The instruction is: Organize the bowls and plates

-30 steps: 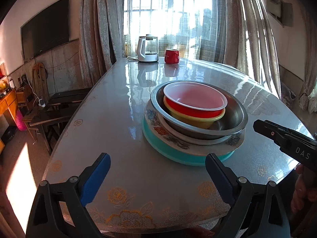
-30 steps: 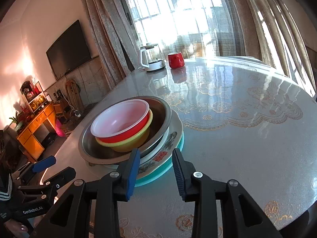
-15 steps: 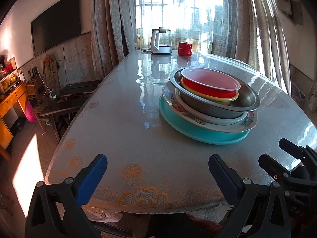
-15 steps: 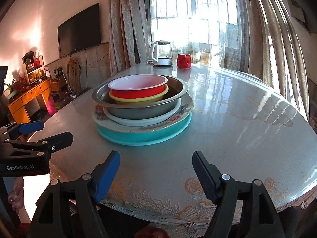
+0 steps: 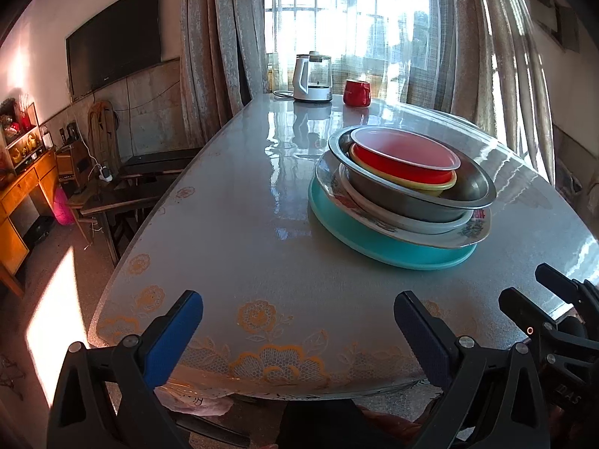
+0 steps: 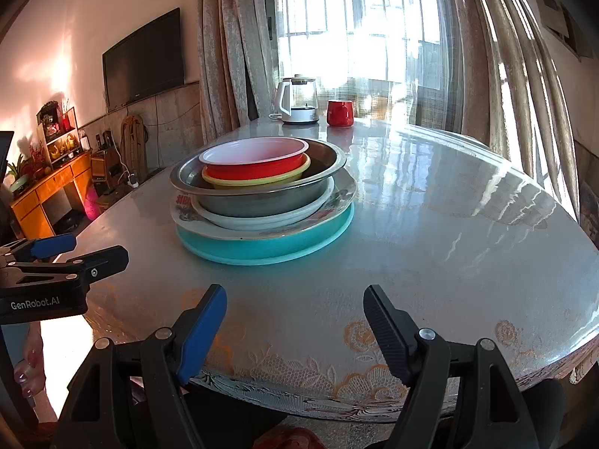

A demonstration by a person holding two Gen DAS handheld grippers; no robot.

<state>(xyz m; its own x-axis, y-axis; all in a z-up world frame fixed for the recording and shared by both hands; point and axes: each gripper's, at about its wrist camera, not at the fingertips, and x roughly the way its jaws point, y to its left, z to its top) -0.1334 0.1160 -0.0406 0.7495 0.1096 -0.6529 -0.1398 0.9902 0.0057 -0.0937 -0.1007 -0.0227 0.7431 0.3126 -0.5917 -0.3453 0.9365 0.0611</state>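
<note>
One stack stands on the table (image 5: 243, 247): a teal plate (image 5: 393, 250) at the bottom, then a floral plate (image 5: 471, 230), a white dish (image 5: 430, 224), a steel bowl (image 5: 397, 194), a yellow bowl (image 5: 434, 186) and a red bowl (image 5: 404, 164) with a white inside. My left gripper (image 5: 295, 307) is open and empty over the near table edge, left of the stack. My right gripper (image 6: 294, 295) is open and empty too, short of the teal plate (image 6: 262, 250) and the steel bowl (image 6: 258, 198). Each gripper shows in the other's view: the right gripper (image 5: 524, 284), the left gripper (image 6: 97, 247).
A glass kettle (image 5: 312, 78) and a red mug (image 5: 356, 92) stand at the table's far end by the curtained window. Dark benches (image 5: 123, 191) and an orange cabinet (image 5: 22, 194) lie left of the table. A person's hand (image 6: 28, 370) holds the left gripper.
My right gripper drew back from the stack's rim to the near table edge, rolled level, and its jaws widened from a narrow gap. The left view tilted a little, putting the stack farther right.
</note>
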